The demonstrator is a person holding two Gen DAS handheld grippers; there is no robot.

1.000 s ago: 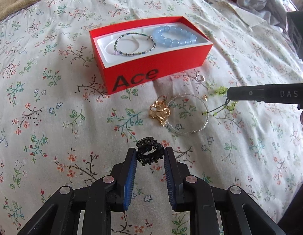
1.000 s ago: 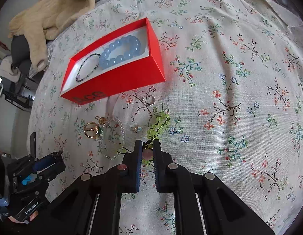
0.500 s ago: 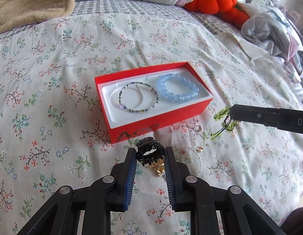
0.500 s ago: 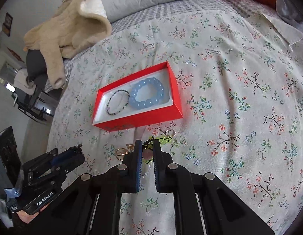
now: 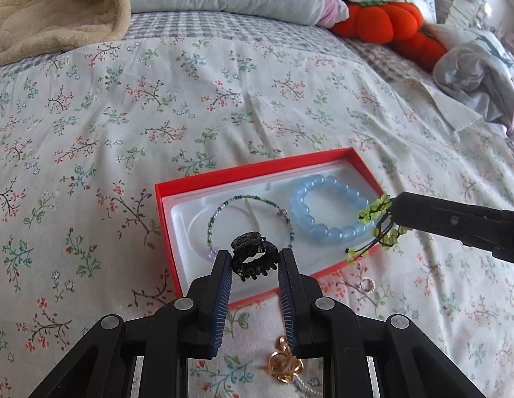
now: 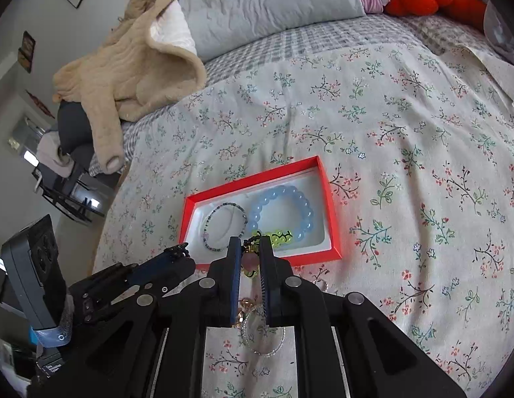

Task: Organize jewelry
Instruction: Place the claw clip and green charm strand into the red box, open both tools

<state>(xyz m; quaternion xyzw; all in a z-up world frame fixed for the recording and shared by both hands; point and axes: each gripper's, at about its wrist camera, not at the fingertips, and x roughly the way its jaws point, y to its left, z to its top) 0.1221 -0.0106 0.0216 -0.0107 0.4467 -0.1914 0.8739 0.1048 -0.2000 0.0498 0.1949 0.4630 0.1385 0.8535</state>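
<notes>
A red box (image 5: pixel 203 179) with a white insert lies on the floral bedspread and holds a thin beaded bracelet (image 5: pixel 223 207) and a blue bead bracelet (image 5: pixel 310 225). My left gripper (image 5: pixel 255 260) is shut on a black hair claw (image 5: pixel 253 258), held over the box's near edge. My right gripper (image 6: pixel 249 248) is shut on a green bead bracelet (image 6: pixel 280 237) with a pink charm, hanging over the box's near right part; it also shows in the left wrist view (image 5: pixel 376 210). The box shows in the right wrist view (image 6: pixel 333 219).
A gold ring cluster (image 5: pixel 285 366), a small ring (image 5: pixel 367 285) and a clear bead bracelet (image 6: pixel 261 335) lie on the bedspread in front of the box. Pillows, a beige blanket (image 6: pixel 130 66) and orange plush pumpkins (image 5: pixel 389 23) lie at the far end.
Both grippers have risen and moved forward to the box. The green bracelet was lifted off the bedspread and now hangs over the box. The hair claw stays held.
</notes>
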